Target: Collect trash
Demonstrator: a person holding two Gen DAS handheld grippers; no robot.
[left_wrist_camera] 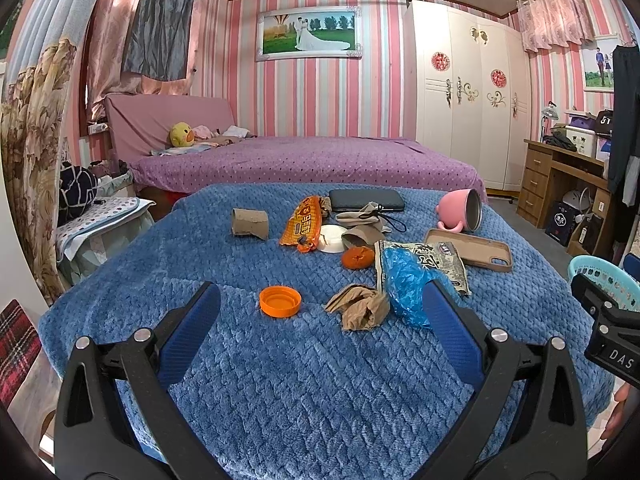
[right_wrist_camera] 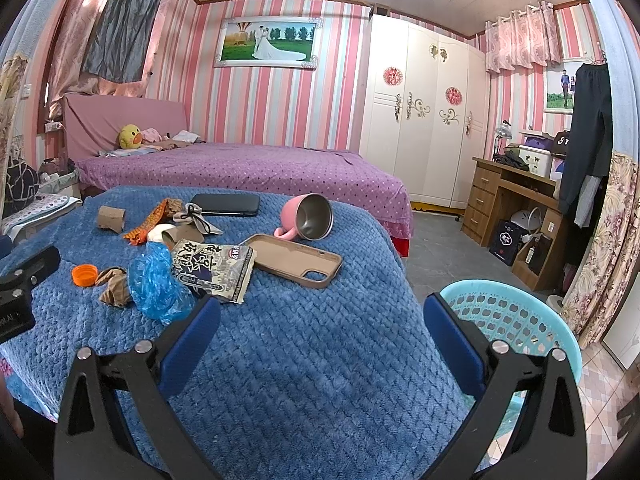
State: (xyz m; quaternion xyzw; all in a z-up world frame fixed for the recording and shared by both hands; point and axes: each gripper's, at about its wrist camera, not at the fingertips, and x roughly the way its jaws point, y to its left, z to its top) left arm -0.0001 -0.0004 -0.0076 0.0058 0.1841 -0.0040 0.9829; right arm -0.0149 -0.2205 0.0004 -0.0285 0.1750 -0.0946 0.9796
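We hold both the left gripper [left_wrist_camera: 320,308] and right gripper [right_wrist_camera: 320,316] spread wide and empty over the blanket's [left_wrist_camera: 304,392] bare near edge, trash mid-blanket: cap [left_wrist_camera: 280,300], crumpled paper [left_wrist_camera: 360,307], blue bag [left_wrist_camera: 404,284]; basket [right_wrist_camera: 516,316] off the right edge

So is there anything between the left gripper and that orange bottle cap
Nothing visible. The left gripper is open, and only bare blue blanket lies between it and the orange cap; the crumpled brown paper sits beside the cap.

I read "DAS" in white on the right gripper [left_wrist_camera: 612,336] body, right of the blue blanket [left_wrist_camera: 280,380]. Snack packet [right_wrist_camera: 212,266] on that blanket carries large characters, illegible to me.
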